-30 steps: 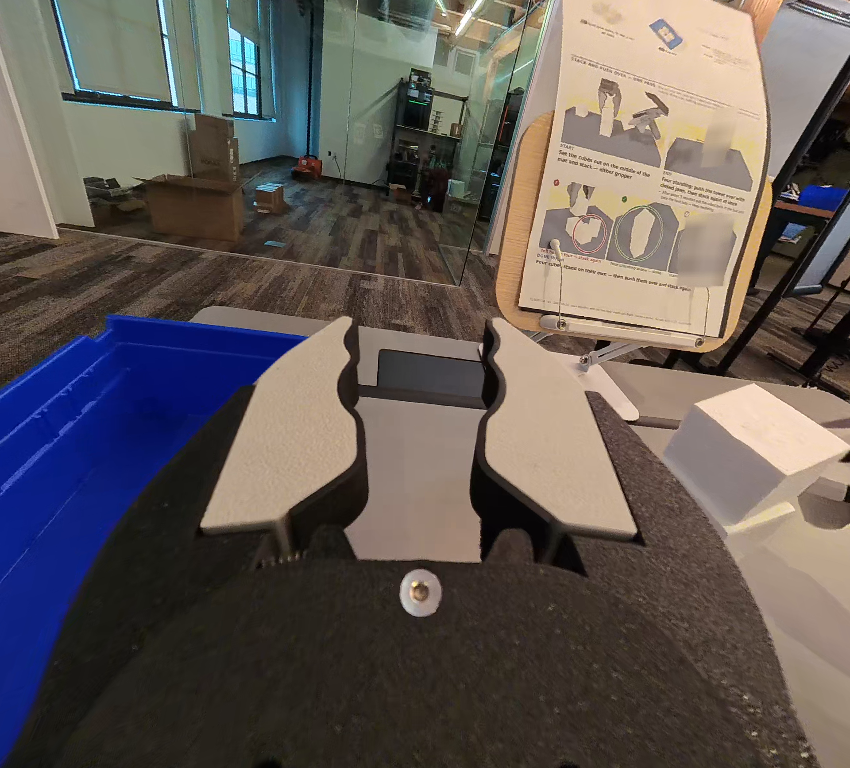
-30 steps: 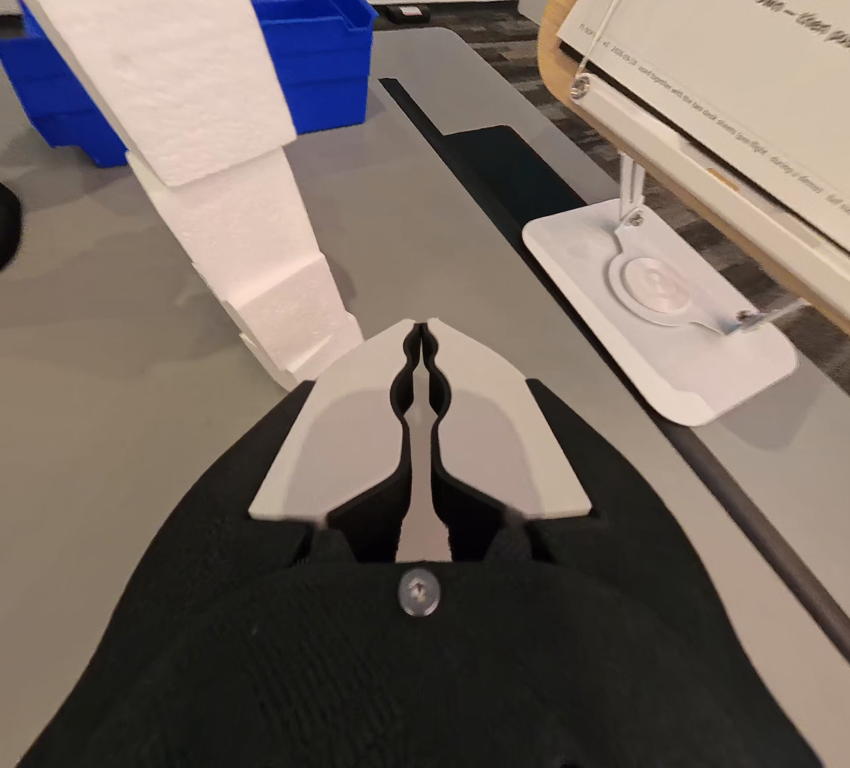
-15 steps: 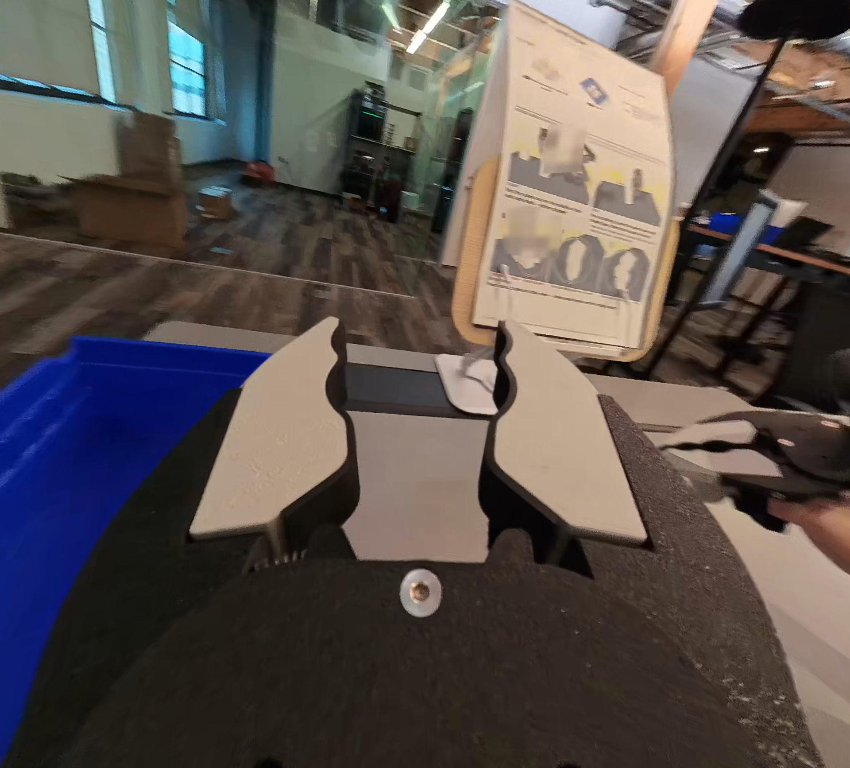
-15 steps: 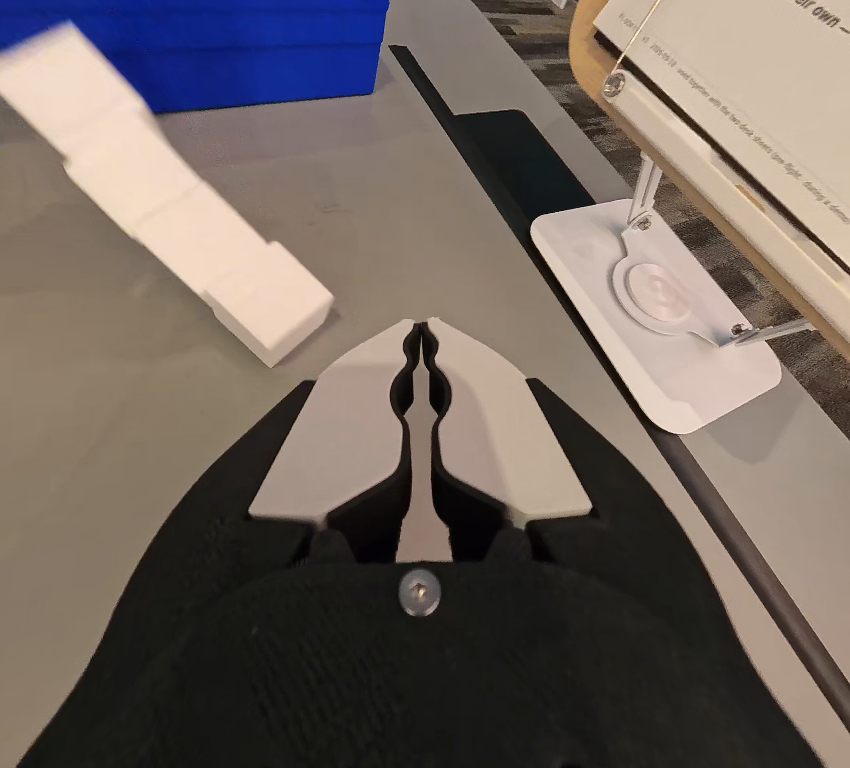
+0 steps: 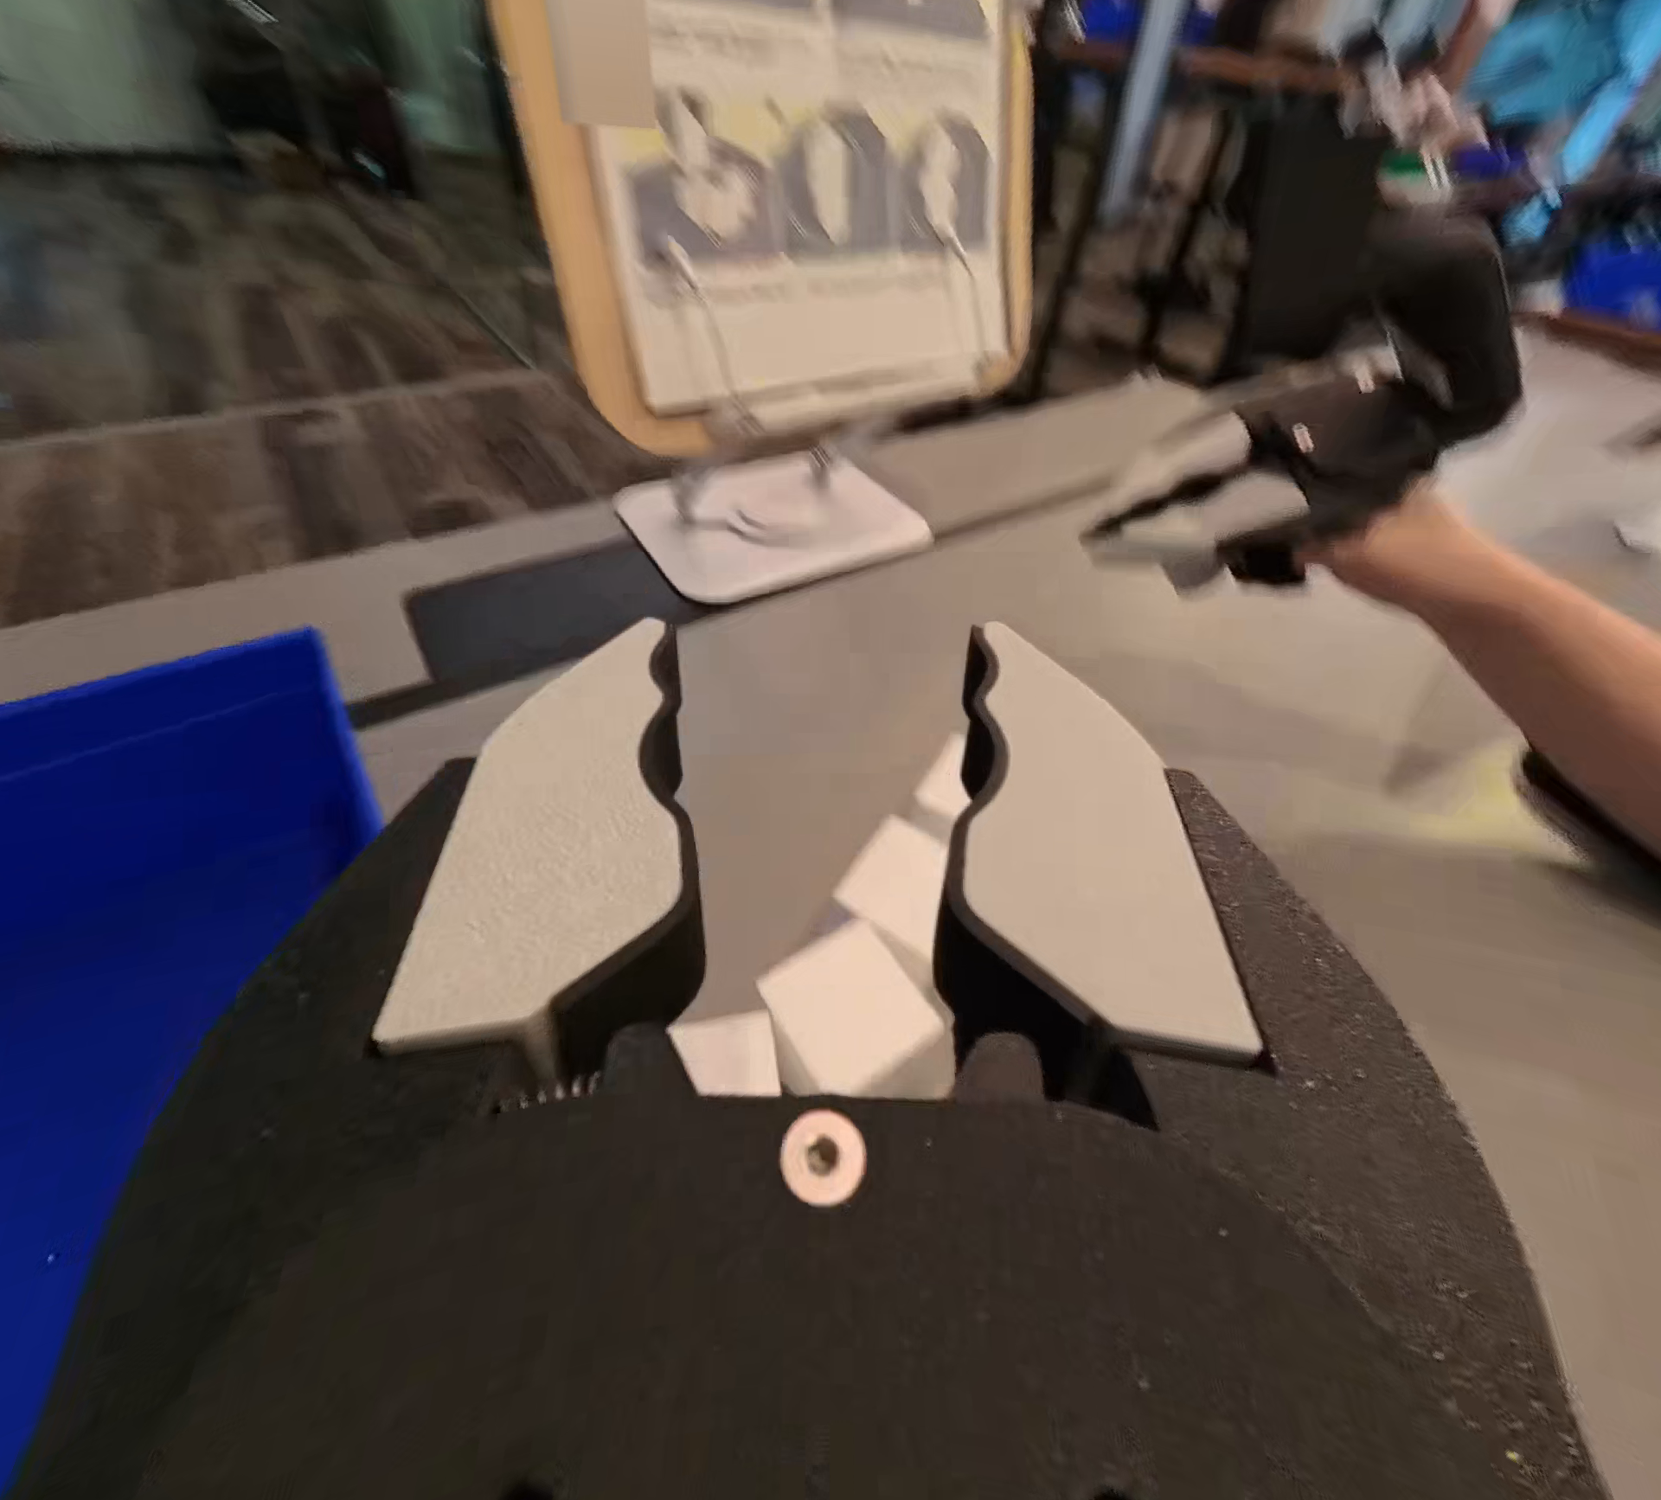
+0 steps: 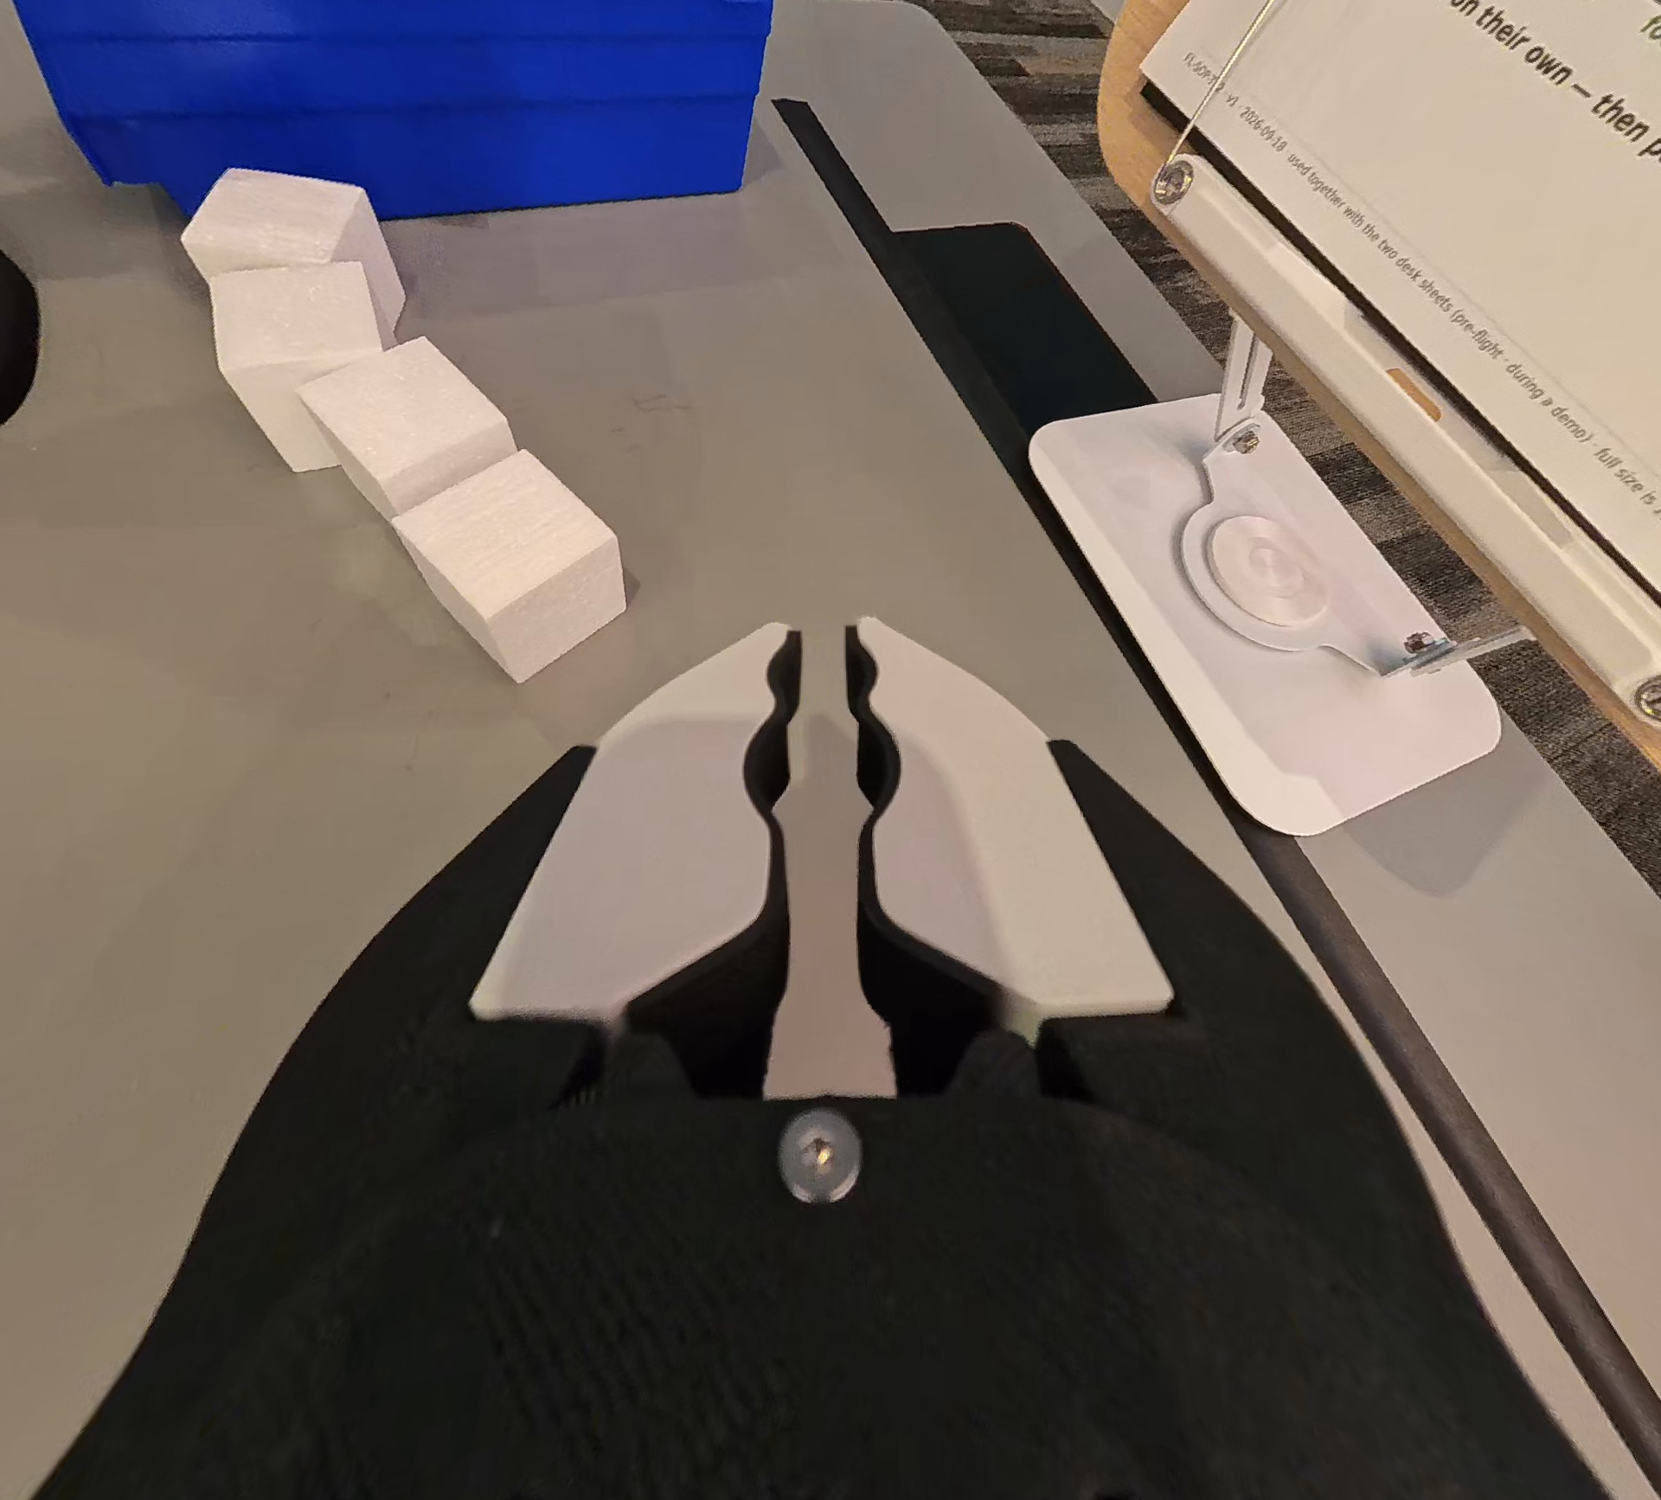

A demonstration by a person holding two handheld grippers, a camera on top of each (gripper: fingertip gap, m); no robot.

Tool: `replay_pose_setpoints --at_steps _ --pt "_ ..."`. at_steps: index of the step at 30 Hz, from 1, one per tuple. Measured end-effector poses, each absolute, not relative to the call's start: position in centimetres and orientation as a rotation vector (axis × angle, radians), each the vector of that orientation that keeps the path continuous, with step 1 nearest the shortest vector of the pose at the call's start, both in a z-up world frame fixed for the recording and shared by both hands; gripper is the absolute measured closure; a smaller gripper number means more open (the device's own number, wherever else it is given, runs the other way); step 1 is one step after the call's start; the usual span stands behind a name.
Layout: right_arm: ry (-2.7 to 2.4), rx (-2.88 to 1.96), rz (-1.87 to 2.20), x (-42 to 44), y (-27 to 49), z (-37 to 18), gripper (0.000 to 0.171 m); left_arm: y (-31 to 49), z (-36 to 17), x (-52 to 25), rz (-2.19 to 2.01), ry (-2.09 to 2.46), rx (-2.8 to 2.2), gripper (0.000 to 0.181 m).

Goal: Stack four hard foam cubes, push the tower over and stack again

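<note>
A: With the 4 foam cubes (image 6: 395, 414) lying toppled in a touching row on the grey table (image 6: 719, 396) beside the blue bin (image 6: 404, 46), we restack. Left gripper (image 5: 820, 639) spread, empty; right gripper (image 6: 822, 634) barely parted, empty.

B: Left view's blurred, so probably above the row. Grabbing 1 cube may drag its neighbour.

Foam cubes (image 6: 503, 558): white, matt, finely grained faces, crisp edges. Table (image 6: 225, 738): grey, smooth, faint sheen. Bin (image 6: 404, 19): blue plastic, glossy, moulded ribs inside. Right gripper (image 6: 820, 634): pale grey fingers (image 6: 647, 855), matt and smooth; black body shows fine ridged layering. Left gripper (image 5: 820, 639): same grey fingers, slightly pebbled; black body rough, granular. Stand base (image 6: 1258, 612): white, smooth, with a bright metal disc. Board (image 6: 1159, 28): light wood, holding paper sheet (image 6: 1438, 91).
</note>
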State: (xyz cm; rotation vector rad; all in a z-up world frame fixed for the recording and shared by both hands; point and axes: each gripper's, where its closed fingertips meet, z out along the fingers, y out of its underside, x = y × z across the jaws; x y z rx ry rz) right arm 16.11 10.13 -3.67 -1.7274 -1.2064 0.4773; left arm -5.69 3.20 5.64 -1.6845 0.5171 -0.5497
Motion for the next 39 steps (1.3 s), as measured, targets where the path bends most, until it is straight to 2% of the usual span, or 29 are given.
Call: replay_pose_setpoints --at_steps 8,12,16,20,23,26,35,39 --pt "-1.234 -1.726 0.547 16.3 9.7 -3.8 0.151 0.3 -0.8 -3.3 -0.243 1.089 -1.811 0.127" --pt "-1.255 -1.743 0.583 16.1 9.4 -4.5 0.147 0.7 -5.7 -3.3 -0.038 1.299 -1.926 0.113" --pt "-1.279 -1.771 0.615 15.8 9.1 -5.4 0.142 1.0 -9.4 -3.6 -0.012 1.391 -2.040 0.101" --pt "-1.270 -1.759 0.832 13.8 7.7 -6.1 0.133 1.1 -11.6 -3.6 0.026 1.460 -2.087 0.103" --pt "-1.325 -1.655 1.001 11.0 5.9 -6.7 0.113 1.3 -12.4 -3.8 0.050 1.490 -2.105 0.106" --pt "-1.438 -1.589 0.978 9.2 4.9 -8.0 0.099 1.5 -12.8 -4.2 0.057 1.478 -2.126 0.108" --pt "-1.605 -1.643 0.787 5.7 5.4 -13.1 0.094 1.4 -13.0 -4.2 0.159 1.523 -2.127 0.113" --pt "-1.633 -1.628 0.745 5.4 5.2 -13.6 0.107 1.5 -12.1 -4.2 0.135 1.473 -2.121 0.113"
